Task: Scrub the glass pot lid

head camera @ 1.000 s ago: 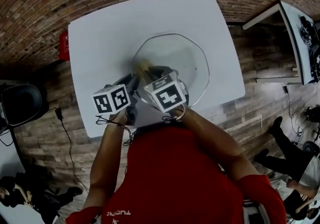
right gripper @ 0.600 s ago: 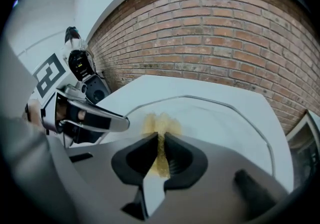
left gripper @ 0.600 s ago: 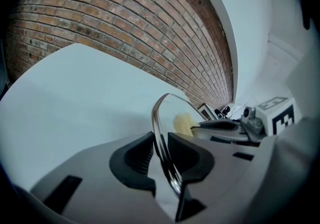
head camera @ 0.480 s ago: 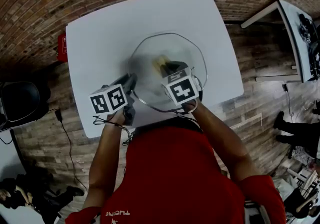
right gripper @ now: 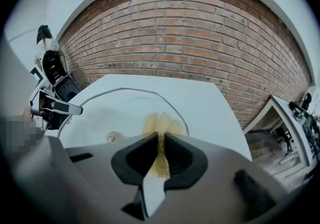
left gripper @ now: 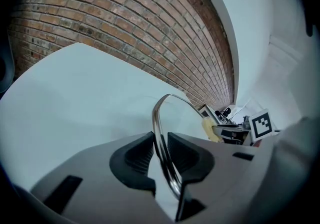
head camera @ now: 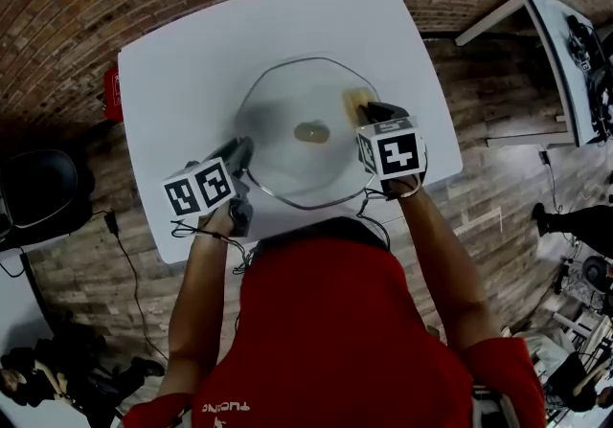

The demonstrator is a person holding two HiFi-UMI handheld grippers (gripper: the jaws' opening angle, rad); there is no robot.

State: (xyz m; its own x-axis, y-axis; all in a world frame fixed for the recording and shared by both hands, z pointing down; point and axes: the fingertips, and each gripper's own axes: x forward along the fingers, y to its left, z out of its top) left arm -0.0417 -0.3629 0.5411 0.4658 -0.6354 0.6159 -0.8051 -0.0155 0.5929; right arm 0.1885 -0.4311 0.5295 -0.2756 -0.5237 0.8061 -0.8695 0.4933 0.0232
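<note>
shirt (head camera: 326, 340): red | fingers (left gripper: 137, 160): black | marker cubes (head camera: 199, 189): white, black squares

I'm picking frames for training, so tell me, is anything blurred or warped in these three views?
Head view: the yellow sponge looks smeared, the glass lid hazy. Right gripper view: the sponge blurs beyond the right claw, the brick wall bows. Left gripper view: the lid's rim sharp, corners dark.
</note>
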